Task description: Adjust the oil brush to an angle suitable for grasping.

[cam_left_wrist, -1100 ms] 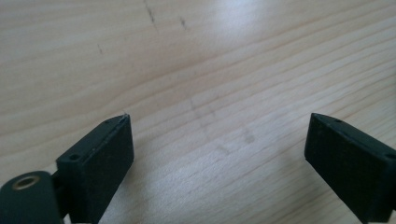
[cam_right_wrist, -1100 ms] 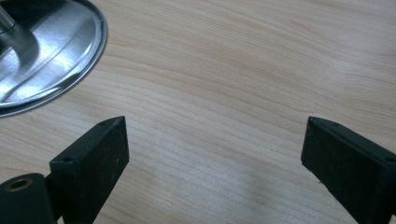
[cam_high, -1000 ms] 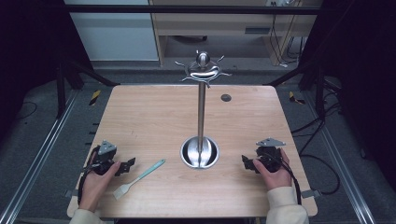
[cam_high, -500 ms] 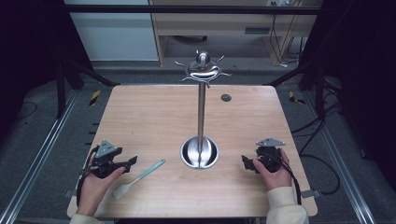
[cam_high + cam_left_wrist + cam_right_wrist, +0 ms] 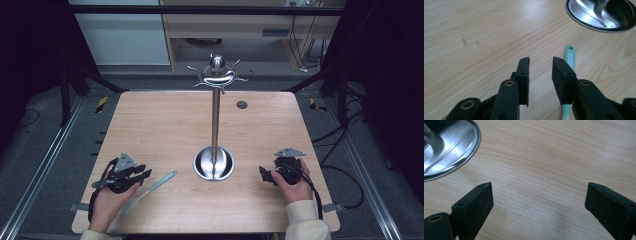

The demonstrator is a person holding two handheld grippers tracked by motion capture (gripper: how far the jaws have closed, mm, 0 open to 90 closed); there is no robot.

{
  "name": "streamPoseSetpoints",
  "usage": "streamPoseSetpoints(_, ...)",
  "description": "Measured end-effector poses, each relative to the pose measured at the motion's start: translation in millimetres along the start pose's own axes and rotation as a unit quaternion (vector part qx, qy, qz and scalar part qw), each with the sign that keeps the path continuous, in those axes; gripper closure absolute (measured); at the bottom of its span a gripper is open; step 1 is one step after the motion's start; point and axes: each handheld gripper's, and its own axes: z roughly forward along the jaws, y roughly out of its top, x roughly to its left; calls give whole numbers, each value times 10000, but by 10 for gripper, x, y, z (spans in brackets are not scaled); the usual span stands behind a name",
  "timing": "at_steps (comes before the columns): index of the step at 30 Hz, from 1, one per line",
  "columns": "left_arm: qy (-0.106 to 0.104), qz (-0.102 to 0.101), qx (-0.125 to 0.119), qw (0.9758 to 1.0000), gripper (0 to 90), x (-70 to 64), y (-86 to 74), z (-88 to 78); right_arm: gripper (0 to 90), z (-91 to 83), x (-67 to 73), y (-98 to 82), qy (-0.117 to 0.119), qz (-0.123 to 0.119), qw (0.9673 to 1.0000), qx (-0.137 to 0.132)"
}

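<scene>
A spatula with a teal handle [image 5: 161,182] and a pale head [image 5: 131,203] lies flat on the wooden table [image 5: 160,130], near its front left. My left gripper [image 5: 145,174] hovers just left of the handle. In the left gripper view its jaws [image 5: 540,61] have just been closing and stand narrowly apart with only bare wood between them. The teal handle [image 5: 570,55] lies beside the right jaw and runs under it. My right gripper [image 5: 263,174] rests at the front right, and its jaws [image 5: 537,187] stand wide open over bare wood.
A steel hanging stand rises from a round base [image 5: 214,163] at the table's middle, its pole [image 5: 216,120] topped by curved hooks [image 5: 216,75]. The base's edge appears in both gripper views [image 5: 599,15] [image 5: 449,150]. A small dark hole [image 5: 242,104] marks the far side of the table.
My left gripper has shifted a little to the right, toward the spatula handle, and its jaws have narrowed. The spatula and the right gripper have stayed put.
</scene>
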Motion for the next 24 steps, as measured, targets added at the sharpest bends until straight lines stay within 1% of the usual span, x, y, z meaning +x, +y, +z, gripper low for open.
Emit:
streamPoseSetpoints(1,-21,-19,-8,10000,719,-15,2,14,88,1,0,0,0,4,10000,2)
streamPoseSetpoints(2,-42,8,26,10000,719,-25,7,22,87,2,1,0,0,13,10000,12)
streamPoseSetpoints(3,-86,16,43,10000,742,-36,9,33,88,6,0,-1,-15,-1,10000,12)
streamPoseSetpoints(4,-131,46,129,9998,781,-56,16,55,88,9,-1,-2,-24,-11,10000,22)
streamPoseSetpoints(5,-131,46,129,9998,805,-56,16,55,88,9,-1,-2,-24,-11,10000,22)
streamPoseSetpoints(6,-146,63,184,9997,805,-64,19,68,88,10,-2,-3,-25,-21,10000,22)
streamPoseSetpoints(7,-168,87,228,9996,839,-69,24,82,88,11,-1,-4,-30,-21,10000,21)
streamPoseSetpoints(8,-201,80,247,9995,839,-76,29,100,88,11,-1,-4,-30,-21,10000,21)
streamPoseSetpoints(10,-279,65,263,9992,869,-85,48,137,88,7,0,-5,-2,6,10000,34)
streamPoseSetpoints(13,-373,46,290,9989,892,-107,87,193,88,8,-2,-8,-12,4,10000,40)
streamPoseSetpoints(15,-396,166,419,9982,898,-131,116,244,88,10,-5,-11,-49,-11,10000,32)
streamPoseSetpoints(18,-442,258,542,9972,900,-152,143,304,88,8,-14,-15,-48,-3,10000,38)
streamPoseSetpoints(20,-447,293,584,9969,900,-159,160,343,88,13,-15,-16,-63,-4,10000,55)
streamPoseSetpoints(22,-474,270,613,9966,900,-162,168,378,88,15,-8,-18,-59,6,9999,85)
streamPoseSetpoints(23,-443,332,677,9962,900,-165,171,392,89,17,-9,-19,-72,-12,9999,78)
streamPoseSetpoints(24,-441,348,716,9959,900,-172,171,407,88,15,-8,-20,-64,-18,10000,62)
